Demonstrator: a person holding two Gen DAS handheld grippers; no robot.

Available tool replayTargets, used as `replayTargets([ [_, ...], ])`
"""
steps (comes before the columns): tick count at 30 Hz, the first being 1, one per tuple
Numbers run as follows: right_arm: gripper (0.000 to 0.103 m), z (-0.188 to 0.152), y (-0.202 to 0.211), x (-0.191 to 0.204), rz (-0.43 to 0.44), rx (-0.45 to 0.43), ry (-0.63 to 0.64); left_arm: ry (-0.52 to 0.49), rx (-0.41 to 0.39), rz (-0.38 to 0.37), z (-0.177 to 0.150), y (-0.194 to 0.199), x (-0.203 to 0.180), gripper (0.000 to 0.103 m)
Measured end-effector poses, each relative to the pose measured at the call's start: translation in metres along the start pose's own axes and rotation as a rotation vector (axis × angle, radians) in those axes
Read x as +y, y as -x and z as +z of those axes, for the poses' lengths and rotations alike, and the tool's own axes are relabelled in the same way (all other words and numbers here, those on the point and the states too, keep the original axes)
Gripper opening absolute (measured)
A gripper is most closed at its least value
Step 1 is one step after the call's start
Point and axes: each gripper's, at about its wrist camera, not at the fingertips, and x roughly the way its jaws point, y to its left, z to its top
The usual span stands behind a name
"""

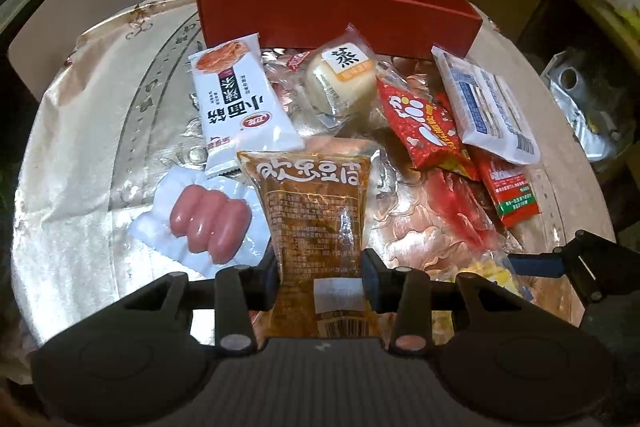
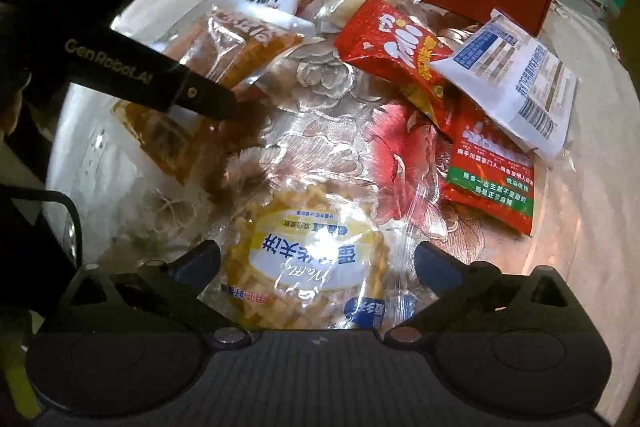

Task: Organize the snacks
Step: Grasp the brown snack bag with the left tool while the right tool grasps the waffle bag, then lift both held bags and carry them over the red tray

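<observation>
- "GenRobot.AI" in pale letters on the black arm of the left hand-held gripper [image 2: 224,105].
- "Waffle" in script, upside down, on the waffle packet [image 2: 304,267].
- A large "蒸" on the steamed cake's wrapper [image 1: 340,79].
- A barcode on the white packet [image 2: 516,83].

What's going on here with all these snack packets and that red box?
A person is sorting snacks on a table with two handheld tongs. The left tongs are shut on a brown tofu packet. The right tongs stand open over a waffle packet, not gripping it. Other packets lie loose in front of the red box, which looks empty from what shows.
</observation>
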Motion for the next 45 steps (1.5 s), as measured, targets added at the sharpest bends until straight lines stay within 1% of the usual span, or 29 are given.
replayTargets([
  [3,0.103,-0.003,0.0,0.003,-0.014,0.008,0.03,-0.002,0.007,-0.001,-0.002,0.0,0.001,0.035],
  [6,0.103,0.002,0.0,0.004,-0.028,0.032,0.007,-0.009,0.017,-0.002,-0.006,-0.001,0.002,0.035],
  [8,0.099,0.005,0.001,0.005,-0.033,0.046,-0.017,-0.005,0.013,-0.006,-0.007,0.002,0.003,0.035],
  [9,0.093,0.006,0.003,0.006,-0.032,0.046,-0.017,-0.002,0.007,-0.007,-0.007,0.004,0.004,0.035],
  [10,0.09,0.006,0.006,0.007,-0.03,0.043,-0.022,0.003,0.001,-0.007,-0.006,0.006,0.005,0.035],
  [13,0.088,0.006,0.013,0.008,-0.057,0.028,-0.013,0.017,-0.009,-0.017,-0.004,0.009,0.007,0.035],
  [15,0.087,0.006,0.017,0.006,-0.056,0.019,-0.019,0.017,-0.016,-0.022,-0.003,0.011,0.006,0.035],
  [19,0.086,0.013,0.036,0.001,-0.042,-0.05,-0.052,0.033,-0.037,-0.049,0.002,0.018,0.007,0.035],
  [21,0.086,0.018,0.045,-0.001,-0.024,-0.091,-0.066,0.046,-0.056,-0.065,0.006,0.023,0.008,0.035],
  [26,0.086,0.03,0.059,-0.011,-0.018,-0.171,-0.105,0.076,-0.11,-0.09,0.019,0.036,0.011,0.035],
  [32,0.086,0.05,0.07,-0.024,-0.025,-0.248,-0.13,0.095,-0.16,-0.092,0.041,0.044,0.009,0.035],
  [37,0.086,0.068,0.077,-0.033,-0.028,-0.304,-0.137,0.098,-0.216,-0.076,0.063,0.048,0.006,0.035],
  [45,0.086,0.105,0.087,-0.05,-0.032,-0.39,-0.147,0.097,-0.278,-0.074,0.1,0.05,-0.002,0.035],
])
